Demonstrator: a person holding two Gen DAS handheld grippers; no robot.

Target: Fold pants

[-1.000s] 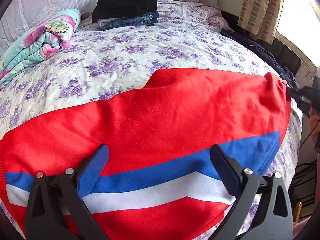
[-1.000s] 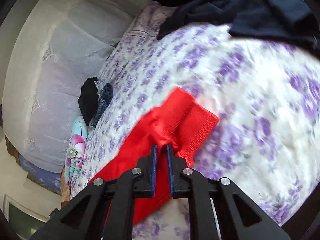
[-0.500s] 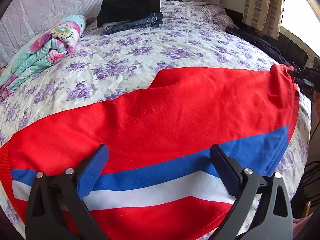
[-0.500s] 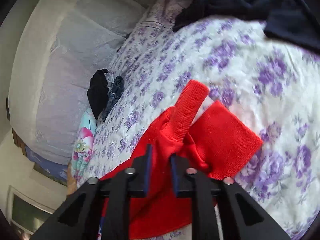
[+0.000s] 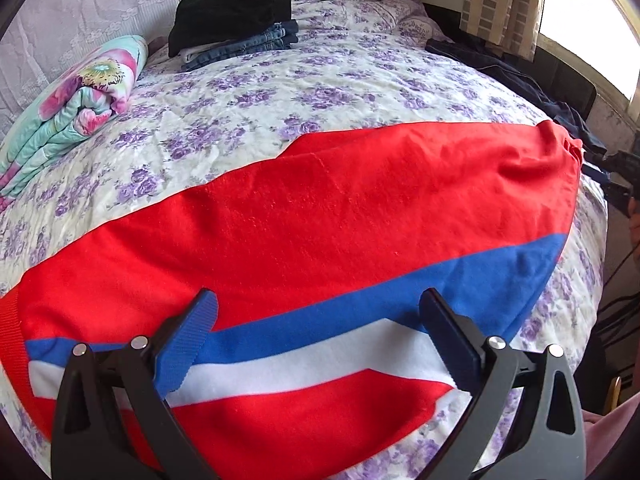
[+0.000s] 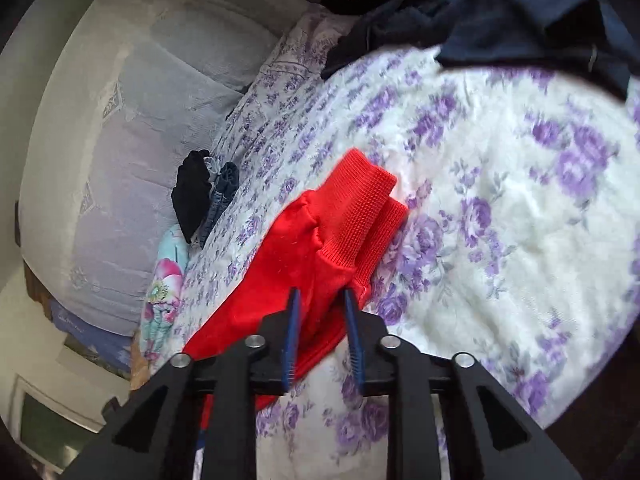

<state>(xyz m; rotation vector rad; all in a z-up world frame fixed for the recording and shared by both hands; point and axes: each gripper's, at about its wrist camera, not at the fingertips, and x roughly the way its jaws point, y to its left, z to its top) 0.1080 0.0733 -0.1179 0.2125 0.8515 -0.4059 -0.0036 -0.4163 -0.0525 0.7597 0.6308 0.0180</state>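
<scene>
Red pants (image 5: 320,220) with a blue and a white stripe lie flat across the flowered bed, legs together, running left to right. My left gripper (image 5: 320,308) is open wide and empty, just above the striped side near the front edge. My right gripper (image 6: 320,300) has its jaws a little apart around the red fabric just behind the ribbed cuffs (image 6: 360,200); the cloth lies loose between them. The right gripper also shows in the left wrist view (image 5: 612,176), at the pants' right end.
A stack of folded dark clothes and jeans (image 5: 236,20) sits at the back of the bed. A folded flowered blanket (image 5: 76,92) lies at the left. Dark clothing (image 6: 520,12) lies heaped at the bed's right edge. The bed's edge (image 5: 576,320) drops off right.
My right gripper has gone from shut on the pants' cuff end to slightly open, and the cuffs have dropped flat onto the bed. The left gripper has stayed open over the stripes.
</scene>
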